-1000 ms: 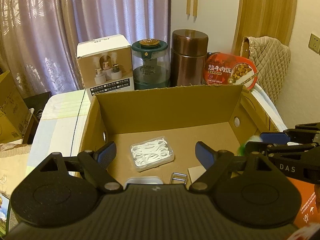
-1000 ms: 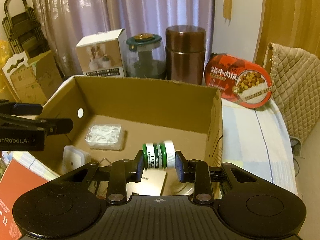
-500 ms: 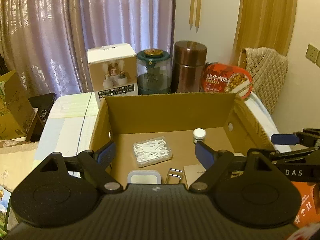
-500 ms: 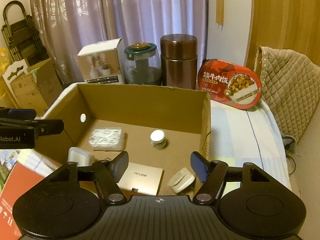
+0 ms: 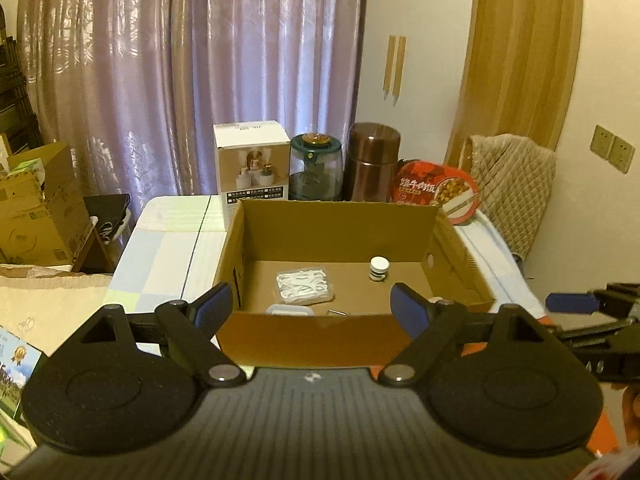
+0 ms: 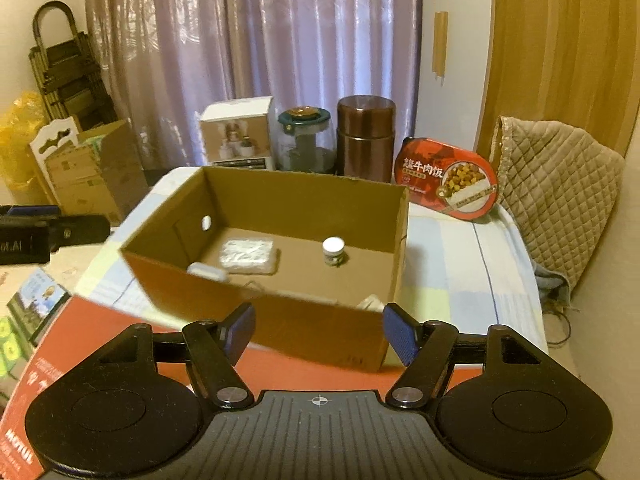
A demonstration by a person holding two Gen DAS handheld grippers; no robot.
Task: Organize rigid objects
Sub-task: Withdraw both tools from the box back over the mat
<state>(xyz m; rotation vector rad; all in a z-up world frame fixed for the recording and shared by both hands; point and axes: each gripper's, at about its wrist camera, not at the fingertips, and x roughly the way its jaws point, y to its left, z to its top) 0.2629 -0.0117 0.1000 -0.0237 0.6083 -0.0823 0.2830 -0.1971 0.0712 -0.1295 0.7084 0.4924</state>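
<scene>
Released from the right tool [image 6: 319, 334], whose jaws, like the left tool's [image 5: 310, 307], now gape empty, the small jar [image 6: 333, 251] stands upright inside the cardboard box [image 6: 320, 320] with other packed items, so remaining work looks slight.

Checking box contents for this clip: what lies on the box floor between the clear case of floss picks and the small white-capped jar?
Nothing: bare cardboard floor separates the floss-pick case from the jar inside the box. Both wrist views show it.
</scene>
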